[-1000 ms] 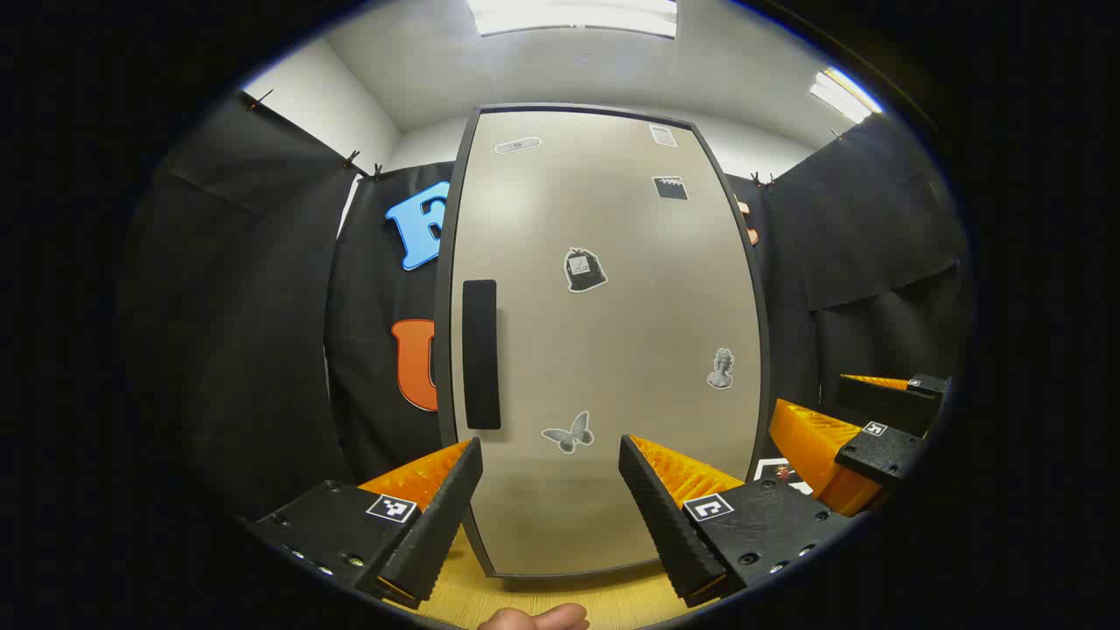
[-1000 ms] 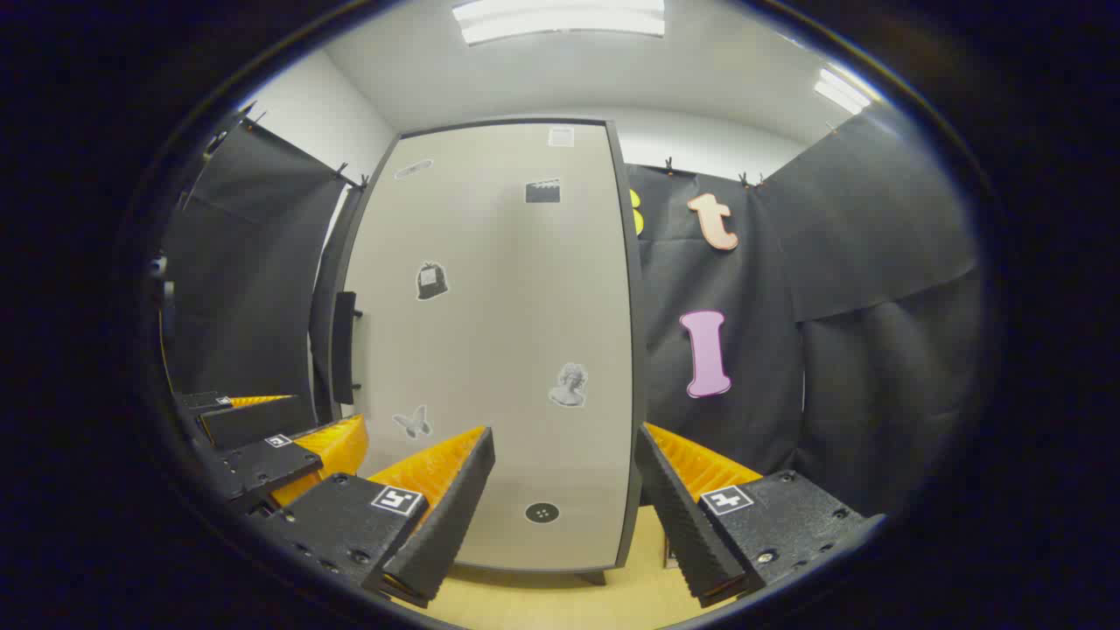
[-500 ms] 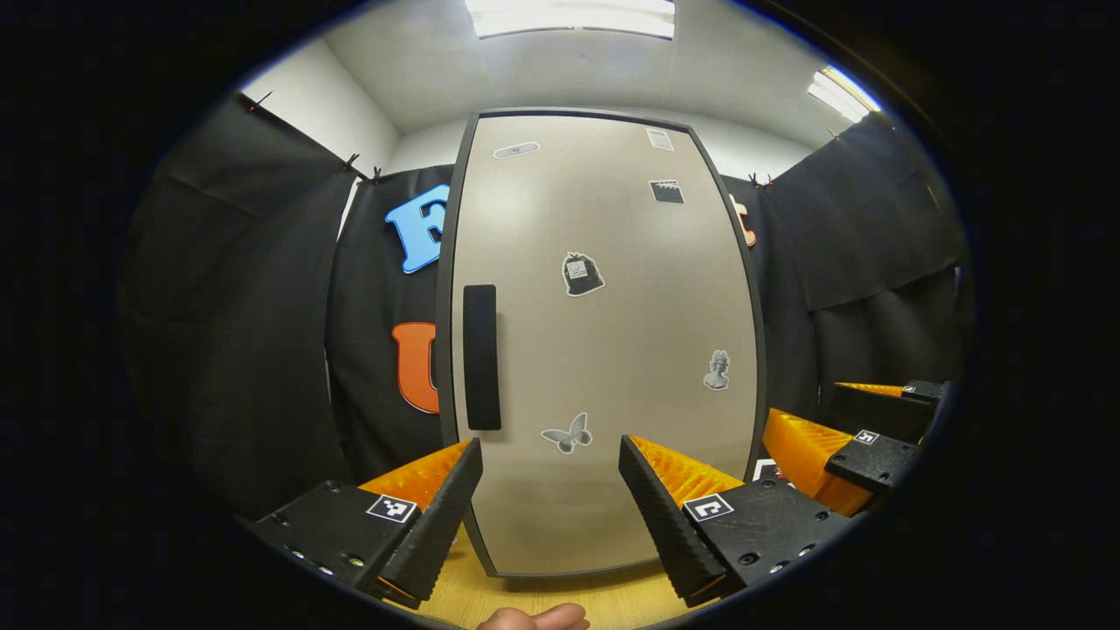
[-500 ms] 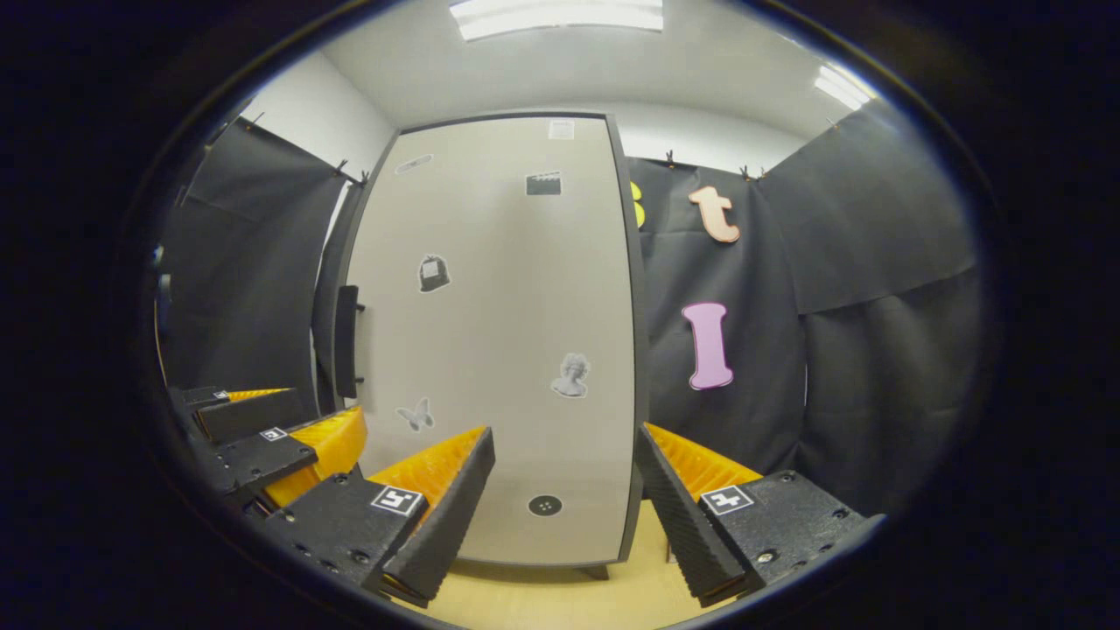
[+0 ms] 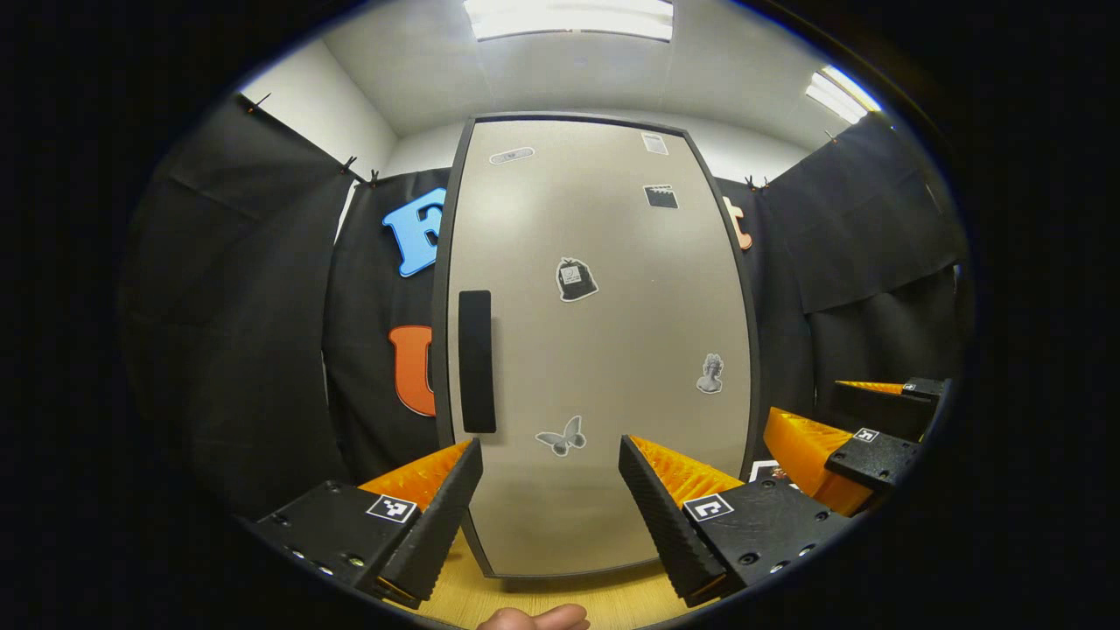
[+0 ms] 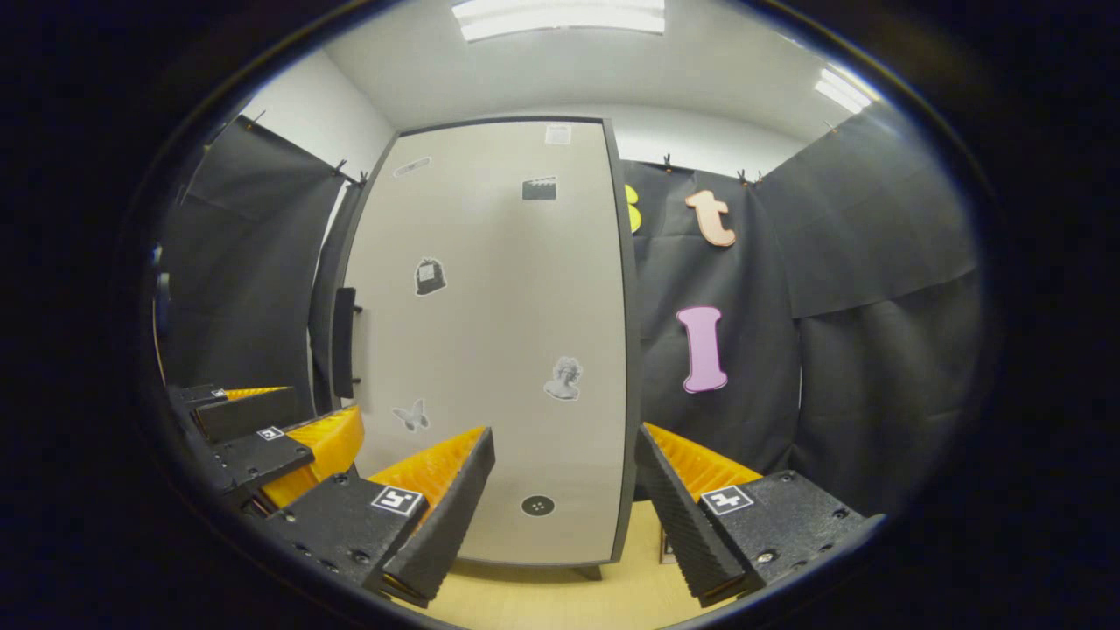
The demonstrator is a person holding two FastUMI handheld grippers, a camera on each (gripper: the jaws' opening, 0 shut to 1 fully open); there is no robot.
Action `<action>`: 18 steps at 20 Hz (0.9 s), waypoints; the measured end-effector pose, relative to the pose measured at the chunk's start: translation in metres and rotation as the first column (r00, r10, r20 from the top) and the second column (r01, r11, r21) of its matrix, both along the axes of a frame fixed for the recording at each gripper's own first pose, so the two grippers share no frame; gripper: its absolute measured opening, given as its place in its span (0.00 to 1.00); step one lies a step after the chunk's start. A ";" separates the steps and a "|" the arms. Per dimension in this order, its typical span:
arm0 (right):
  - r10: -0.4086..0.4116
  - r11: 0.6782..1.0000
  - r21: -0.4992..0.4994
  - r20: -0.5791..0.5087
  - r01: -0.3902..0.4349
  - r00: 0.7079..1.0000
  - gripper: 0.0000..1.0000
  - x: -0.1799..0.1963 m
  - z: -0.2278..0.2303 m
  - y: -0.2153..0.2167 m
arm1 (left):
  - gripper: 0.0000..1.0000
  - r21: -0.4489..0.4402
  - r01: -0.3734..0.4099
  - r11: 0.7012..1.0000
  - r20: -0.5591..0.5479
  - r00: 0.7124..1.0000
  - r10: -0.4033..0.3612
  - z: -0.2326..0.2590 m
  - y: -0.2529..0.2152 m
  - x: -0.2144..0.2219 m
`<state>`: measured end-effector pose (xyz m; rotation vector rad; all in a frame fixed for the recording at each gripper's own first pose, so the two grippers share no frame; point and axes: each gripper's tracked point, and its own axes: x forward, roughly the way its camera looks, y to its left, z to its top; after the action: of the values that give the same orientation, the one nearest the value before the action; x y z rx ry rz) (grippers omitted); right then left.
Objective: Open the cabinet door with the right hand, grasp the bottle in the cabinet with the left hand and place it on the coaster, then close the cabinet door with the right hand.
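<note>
Two claws noted, both short of the cabinet door [image 5: 604,350] and touching nothing. Left claw [image 5: 549,490] spread wide with nothing between its fingers, aimed at the lower half of the door. Right claw [image 6: 564,486] likewise released, facing the door's right edge; also seen in the left gripper view at the door's lower right [image 5: 840,437]. Door fully closed, flush in its dark frame, standing upright on the wooden worktop [image 5: 560,599]. Vertical bar handle [image 5: 477,360] mounted near the door's left edge, well apart from the right claw. Thumb tip [image 5: 534,618] visible below the door at the bottom of the left gripper view.

Risks, as judged: opening step not yet begun. Right claw must cross the door's face to reach the handle on the far side; possible clash with the left claw waiting in front of the door. Shallow or off-centre grip on the slim handle likely to slip on the pull. Door swing could strike the left claw if left in its path.

Contents: cabinet closed, interior hidden; bottle presumed inside behind the door, position not verifiable. Small printed card [image 5: 770,472] lying at the door's lower right, possibly the coaster; cannot confirm.
</note>
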<state>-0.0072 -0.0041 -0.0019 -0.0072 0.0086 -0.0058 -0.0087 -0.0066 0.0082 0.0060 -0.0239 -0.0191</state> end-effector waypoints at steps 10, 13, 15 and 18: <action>0.039 0.999 -0.026 -0.065 -0.041 0.997 1.00 0.029 -0.010 0.016 | 0.95 0.005 -0.038 0.999 0.018 0.999 0.038 0.007 0.027 -0.006; 0.129 0.989 -0.064 -0.050 -0.132 0.990 1.00 0.043 -0.004 0.047 | 0.95 0.016 -0.102 0.995 0.008 0.995 0.102 0.005 0.056 -0.013; 0.181 0.979 -0.094 -0.017 -0.182 0.983 1.00 0.051 0.004 0.072 | 1.00 0.025 -0.154 0.988 -0.008 0.988 0.154 0.001 0.077 -0.019; 0.259 0.961 -0.104 0.011 -0.257 0.966 1.00 0.062 0.011 0.113 | 0.95 0.038 -0.238 0.970 -0.029 0.970 0.239 -0.005 0.106 -0.032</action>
<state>0.0544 0.1093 0.0088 -0.1105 -0.0176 0.2551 -0.0408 0.0990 0.0027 0.0430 0.0111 0.2216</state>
